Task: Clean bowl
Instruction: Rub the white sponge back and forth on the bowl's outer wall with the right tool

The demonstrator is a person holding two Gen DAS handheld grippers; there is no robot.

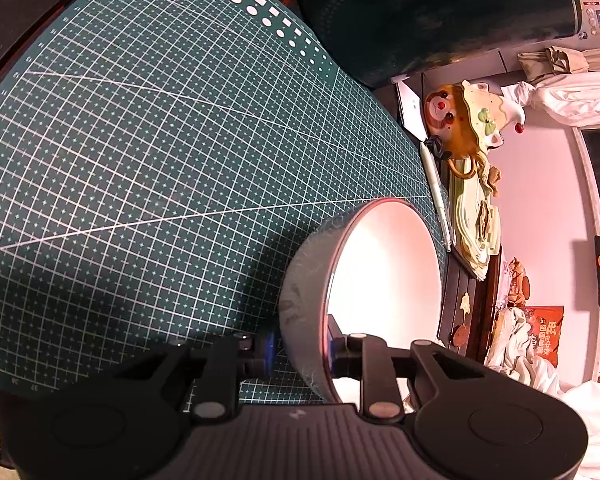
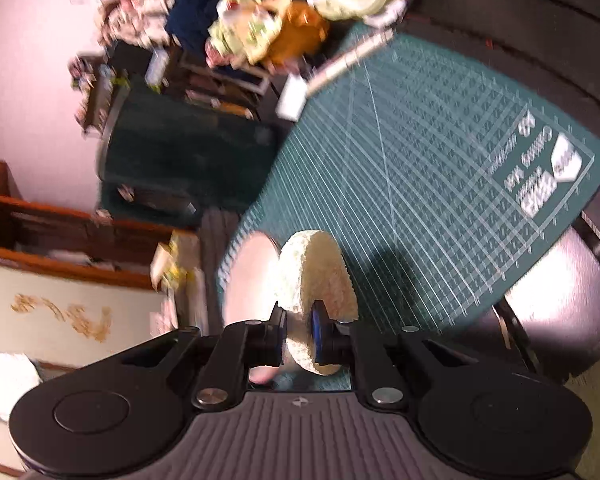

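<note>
In the left wrist view a bowl (image 1: 384, 280), grey outside and white inside with a thin pink rim, is held tilted on its side above the green cutting mat (image 1: 160, 152). My left gripper (image 1: 301, 353) is shut on the bowl's wall, one pad outside and one inside. In the right wrist view my right gripper (image 2: 299, 335) is shut on a round cream sponge (image 2: 318, 280) standing on edge. The sponge's flat face lies against the pale bowl (image 2: 250, 280) just to its left. That view is blurred.
A dark green cylindrical bin (image 1: 432, 16) stands past the mat's far edge. A pale pen (image 1: 436, 192) lies along the mat's right side beside a bear figurine (image 1: 456, 120) and stacked cream items (image 1: 480, 224). A wooden cabinet (image 2: 60, 236) is at left.
</note>
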